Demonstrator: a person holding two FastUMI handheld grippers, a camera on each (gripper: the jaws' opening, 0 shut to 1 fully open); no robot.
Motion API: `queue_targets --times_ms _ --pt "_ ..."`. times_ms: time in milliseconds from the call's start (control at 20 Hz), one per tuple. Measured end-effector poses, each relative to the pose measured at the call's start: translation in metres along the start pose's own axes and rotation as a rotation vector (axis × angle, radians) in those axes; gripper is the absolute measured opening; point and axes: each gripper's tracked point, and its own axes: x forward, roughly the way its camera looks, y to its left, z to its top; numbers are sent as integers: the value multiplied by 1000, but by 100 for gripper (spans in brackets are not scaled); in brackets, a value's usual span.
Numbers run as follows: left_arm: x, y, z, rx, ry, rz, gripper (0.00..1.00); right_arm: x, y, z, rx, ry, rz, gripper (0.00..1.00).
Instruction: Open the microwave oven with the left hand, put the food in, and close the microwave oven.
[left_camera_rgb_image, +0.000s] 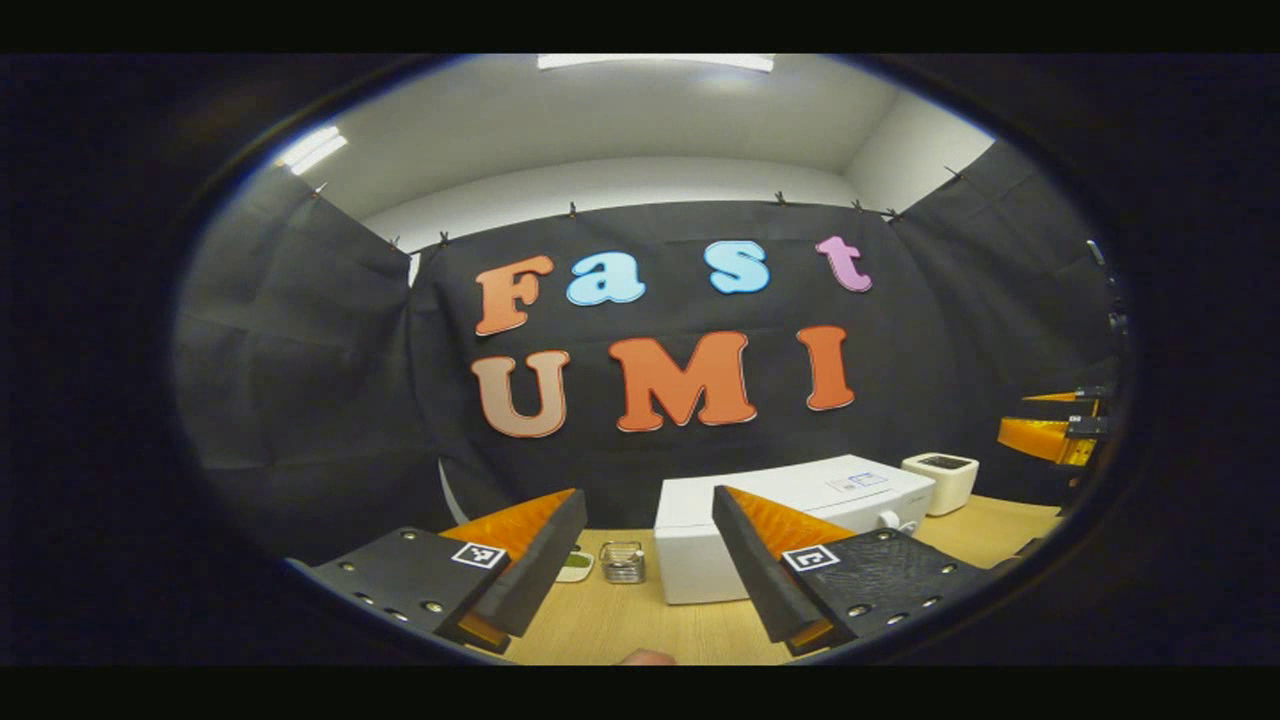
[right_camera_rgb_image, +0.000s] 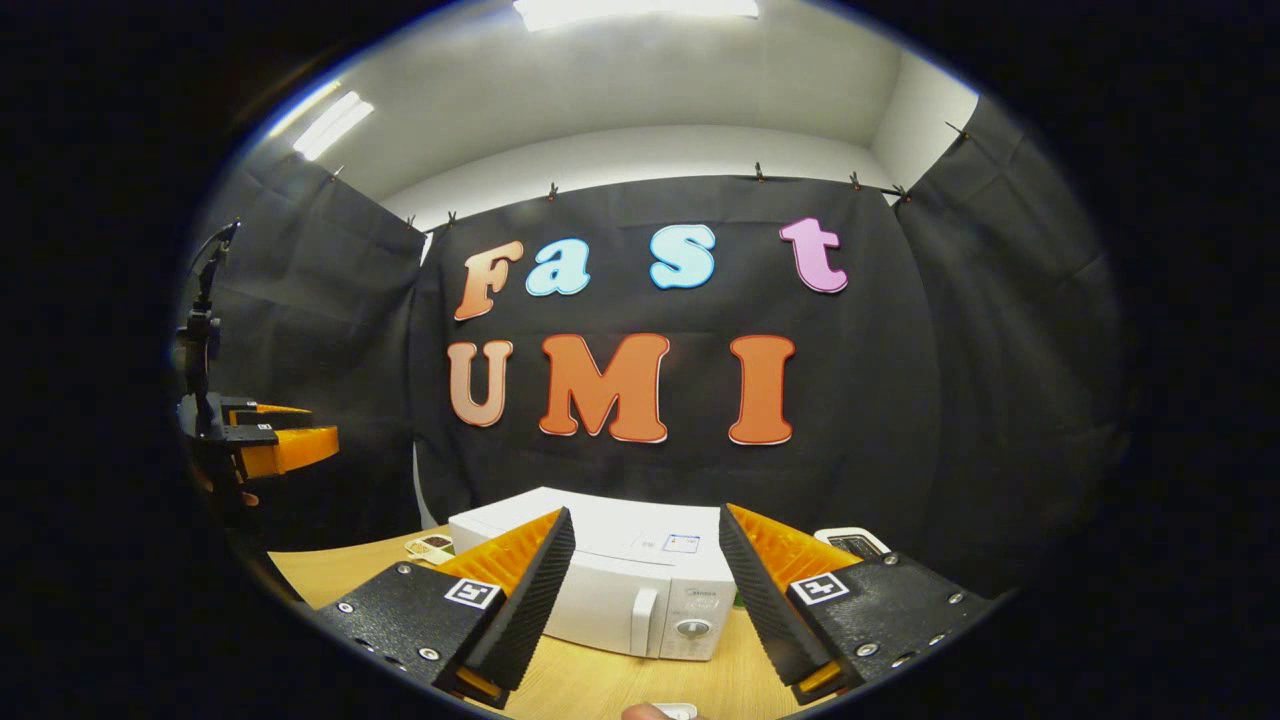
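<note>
Microwave oven (right_camera_rgb_image: 620, 580) shut, glass jar (left_camera_rgb_image: 622, 562) just beside it

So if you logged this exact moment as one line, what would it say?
stage: start | microwave: shut, on table | left gripper: open, empty | right gripper: open, empty | food: unclear

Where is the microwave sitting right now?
The white microwave sits closed on the wooden table, straight ahead between the right claw's fingers in the right gripper view, with a small white box just beyond it.
</note>
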Motion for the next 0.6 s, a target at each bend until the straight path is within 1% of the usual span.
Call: queue_targets --times_ms 100,300,400,600 --pt "-1 10 12 -23 -11 20 84 3 4 11 4 -17 8 90" --pt "2 21 28 -72 -21 29 84 5 -1 16 29 -6 2 90" --pt "0 26 34 -75 -33 41 84 5 -6 20 24 -13 -6 90" --pt "-1 19 34 -64 -39 37 84 7 -8 24 25 -29 -4 90"
